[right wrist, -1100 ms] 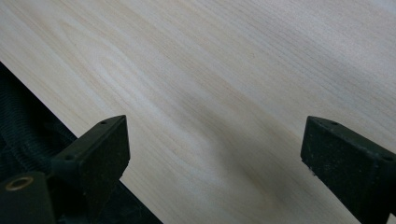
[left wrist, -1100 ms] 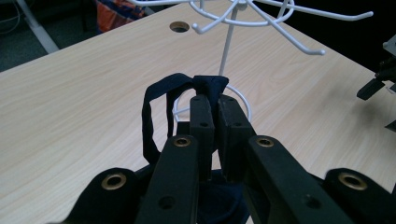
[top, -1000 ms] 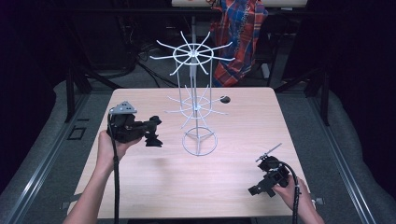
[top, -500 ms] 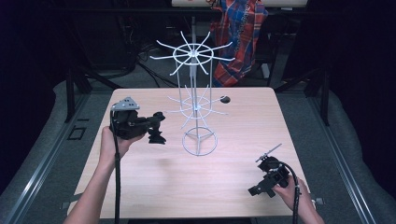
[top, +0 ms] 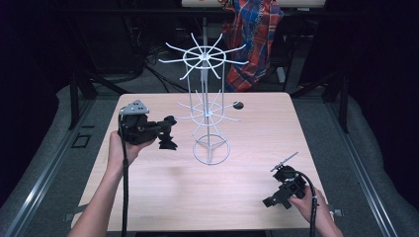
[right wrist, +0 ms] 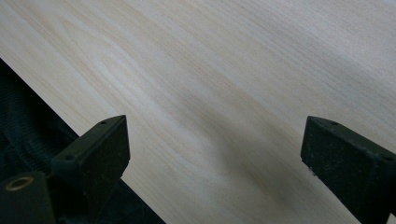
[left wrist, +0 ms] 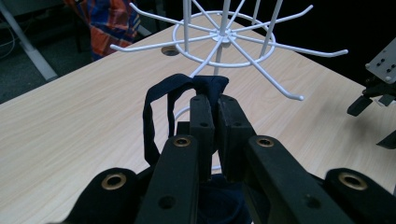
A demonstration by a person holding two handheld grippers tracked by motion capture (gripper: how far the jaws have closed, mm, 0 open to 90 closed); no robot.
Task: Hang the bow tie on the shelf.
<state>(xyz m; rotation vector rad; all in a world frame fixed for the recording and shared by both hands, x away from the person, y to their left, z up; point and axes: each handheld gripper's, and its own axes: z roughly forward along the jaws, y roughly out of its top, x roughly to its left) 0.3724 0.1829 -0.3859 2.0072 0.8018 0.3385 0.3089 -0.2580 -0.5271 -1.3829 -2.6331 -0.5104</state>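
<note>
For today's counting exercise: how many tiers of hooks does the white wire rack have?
2: the upper tier at the rack's top, the lower tier about halfway down the pole, above the ring base.

A dark navy cloth [left wrist: 161, 100], white wire rack [top: 206, 106], pale wood table [top: 197, 187], red-blue plaid fabric [top: 254, 34].

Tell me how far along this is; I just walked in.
Done: the left gripper is shut on a dark cloth loop, lifted off the table. In hand: it hangs beside the white wire rack. Left: the loop is on no hook yet. The right gripper rests open near the table's corner.
</note>
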